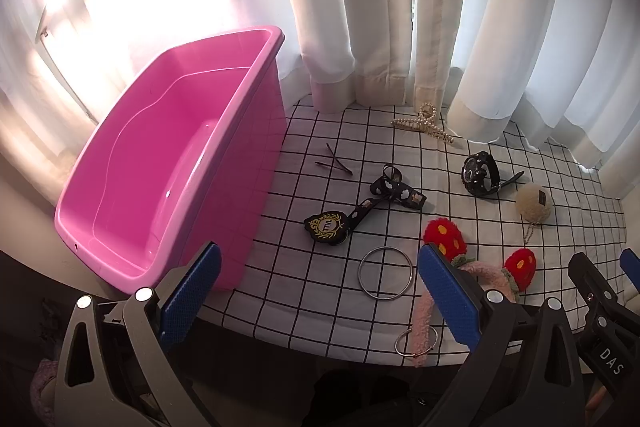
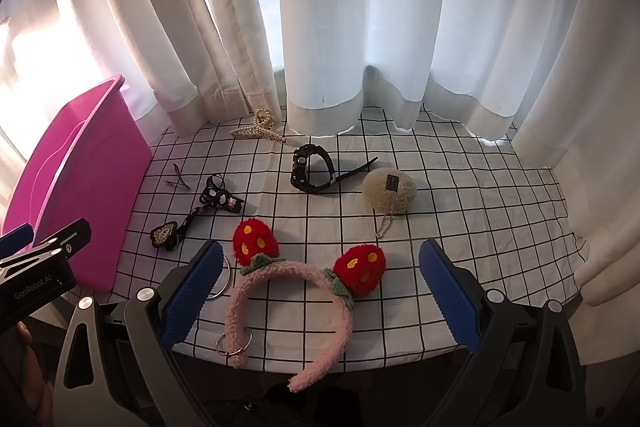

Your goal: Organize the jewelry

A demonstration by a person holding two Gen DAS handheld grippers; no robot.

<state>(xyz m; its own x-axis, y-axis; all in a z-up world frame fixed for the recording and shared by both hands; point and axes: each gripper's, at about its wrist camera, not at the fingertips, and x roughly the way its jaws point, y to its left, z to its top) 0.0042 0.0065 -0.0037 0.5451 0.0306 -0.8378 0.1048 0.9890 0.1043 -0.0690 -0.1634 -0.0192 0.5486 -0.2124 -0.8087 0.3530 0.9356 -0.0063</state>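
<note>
The left gripper [image 1: 320, 291] hangs wide apart above the checked cloth [image 1: 460, 195] — nothing between its blue pads [image 1: 448, 291]. A pink tub [image 1: 224, 187] stands left; a silver bangle [image 1: 384, 274] lies just beside the strawberry headband [image 1: 444, 237].

"GenRobot.AI" on left claw [image 2: 38, 259] body, lower left of right wrist view. "DAS" on right claw [image 1: 600, 291] body, lower right of left wrist view.

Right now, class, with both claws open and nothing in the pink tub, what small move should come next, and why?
Probably lower the right claw onto the fluffy pink strawberry headband: it lies directly between the open jaws, while the pink plastic tub holds nothing.
</note>
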